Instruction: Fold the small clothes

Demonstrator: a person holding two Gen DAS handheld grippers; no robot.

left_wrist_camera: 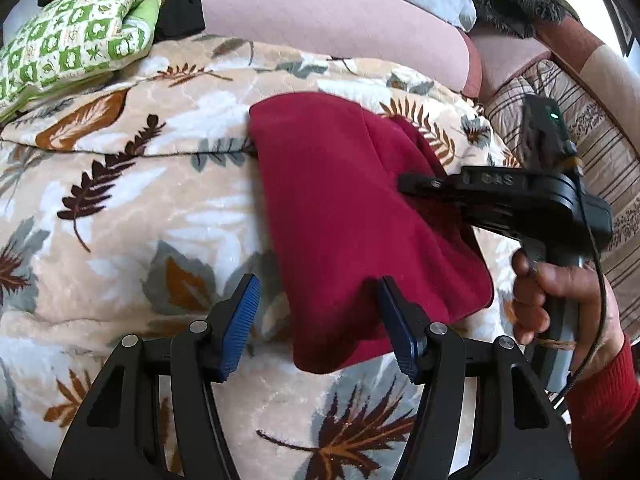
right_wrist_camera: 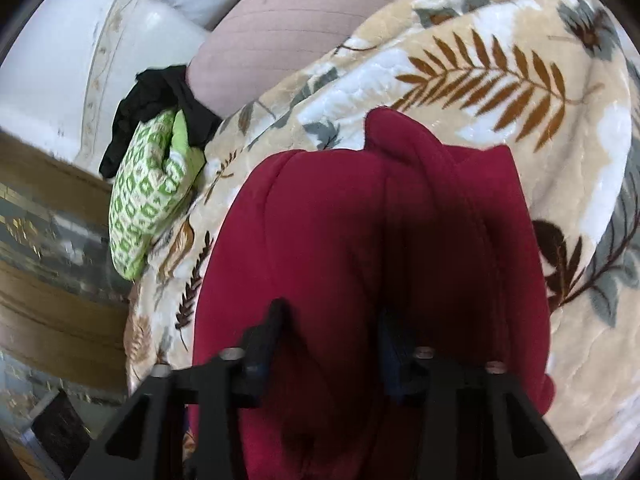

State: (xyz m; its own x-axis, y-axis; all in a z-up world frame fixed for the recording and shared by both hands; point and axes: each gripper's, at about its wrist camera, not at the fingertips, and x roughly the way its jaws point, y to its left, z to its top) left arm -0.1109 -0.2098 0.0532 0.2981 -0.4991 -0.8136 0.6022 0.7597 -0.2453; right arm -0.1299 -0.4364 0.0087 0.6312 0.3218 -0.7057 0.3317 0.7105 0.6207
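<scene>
A dark red garment lies folded on a leaf-patterned blanket. My left gripper is open over the garment's near left edge, its blue pads spread wide, the right pad touching the cloth. My right gripper reaches in from the right over the garment's right side, held by a hand. In the right wrist view the red garment fills the middle and bulges between the fingers of the right gripper, which stand apart and press into the cloth.
A green-and-white patterned folded cloth and black clothes lie at the blanket's far left. A pink cushion runs along the back. A striped cover is at the right. The blanket's edge drops to the floor.
</scene>
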